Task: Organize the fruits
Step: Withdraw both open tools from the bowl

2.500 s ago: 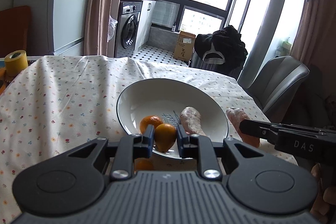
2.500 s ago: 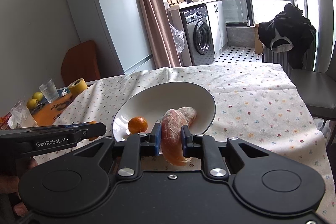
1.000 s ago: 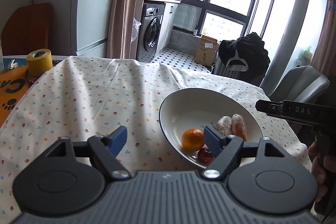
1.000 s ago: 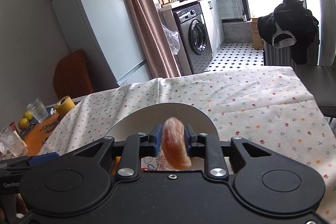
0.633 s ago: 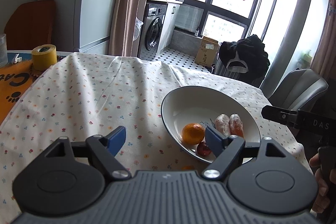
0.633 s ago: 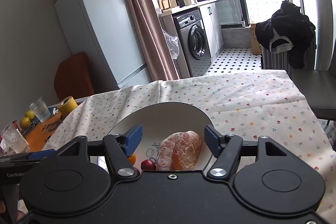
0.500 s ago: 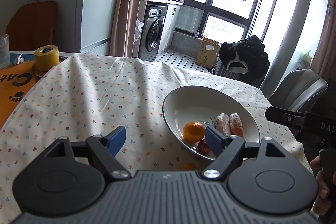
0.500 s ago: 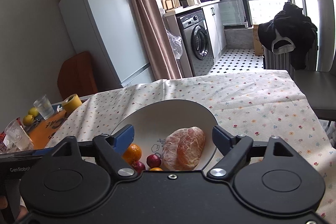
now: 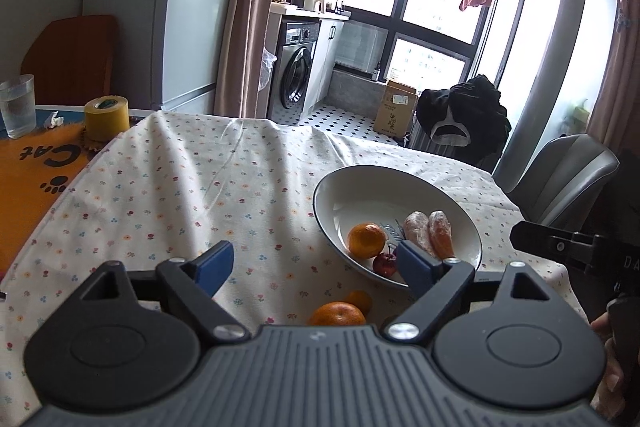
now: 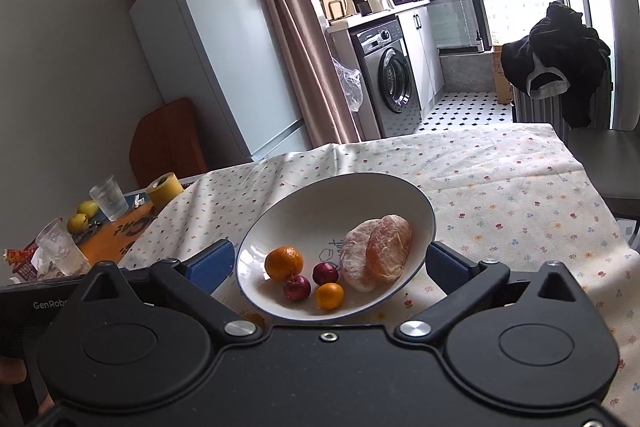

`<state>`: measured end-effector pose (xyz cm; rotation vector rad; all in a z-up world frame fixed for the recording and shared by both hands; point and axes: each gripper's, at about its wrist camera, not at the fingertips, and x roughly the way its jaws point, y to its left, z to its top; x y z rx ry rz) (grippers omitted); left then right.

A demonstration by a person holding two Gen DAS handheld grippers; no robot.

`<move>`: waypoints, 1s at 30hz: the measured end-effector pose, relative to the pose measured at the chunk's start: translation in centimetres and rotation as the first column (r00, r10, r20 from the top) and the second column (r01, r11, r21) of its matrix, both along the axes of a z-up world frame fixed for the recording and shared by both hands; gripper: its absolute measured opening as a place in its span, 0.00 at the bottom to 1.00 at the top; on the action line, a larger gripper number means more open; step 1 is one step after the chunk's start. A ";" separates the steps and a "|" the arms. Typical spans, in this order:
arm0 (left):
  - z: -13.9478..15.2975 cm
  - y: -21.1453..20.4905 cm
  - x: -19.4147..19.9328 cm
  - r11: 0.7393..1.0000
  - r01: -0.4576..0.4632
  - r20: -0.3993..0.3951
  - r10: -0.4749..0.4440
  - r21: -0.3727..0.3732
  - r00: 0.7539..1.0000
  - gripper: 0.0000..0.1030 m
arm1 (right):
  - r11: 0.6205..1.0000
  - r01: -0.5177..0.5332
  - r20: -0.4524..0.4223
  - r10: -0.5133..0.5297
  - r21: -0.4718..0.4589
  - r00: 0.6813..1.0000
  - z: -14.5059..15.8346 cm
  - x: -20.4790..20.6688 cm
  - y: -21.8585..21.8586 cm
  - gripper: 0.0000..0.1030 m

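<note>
a: while both our grippers hang empty, how far along are we?

b: most of the way, we'd judge. the bowl (image 10: 416, 201) already holds two peeled citrus halves (image 10: 378, 253) lying side by side, touching, a mandarin (image 10: 284, 263), two small red fruits (image 10: 310, 281) and a smaller orange one (image 10: 330, 295).

a: and what's left?

b: from the left wrist view, two oranges (image 9: 338, 313) sit on the tabletop (image 9: 180, 187) just outside the bowl's near rim. those look like the remaining pieces.

a: where are they against our fingers?

b: the left gripper (image 9: 316, 267) has its fingers spread wide, gripping nothing, and the loose oranges lie low between them, close to the gripper body. the bowl sits ahead and to the right.

a: and the right one?

b: the right gripper (image 10: 330, 261) is also spread wide and empty, its fingers flanking the bowl's near side without touching any fruit.

a: so we'd expect the left to take the oranges.

b: likely; they're nearest it.
</note>
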<state>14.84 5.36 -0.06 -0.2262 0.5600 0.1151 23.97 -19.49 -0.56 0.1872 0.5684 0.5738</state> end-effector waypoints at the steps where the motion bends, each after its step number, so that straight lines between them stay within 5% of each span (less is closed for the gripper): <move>1: 0.0 0.0 -0.2 1.000 -0.002 -0.003 0.002 0.001 1.000 0.87 | 1.000 -0.004 0.003 0.004 0.003 1.000 0.0 -0.3 -0.1 1.00; 30: 0.2 -0.1 -5.7 0.998 0.039 -0.020 -0.040 -0.053 0.999 0.95 | 0.999 -0.038 0.010 0.038 -0.024 0.999 0.7 -5.8 -1.7 1.00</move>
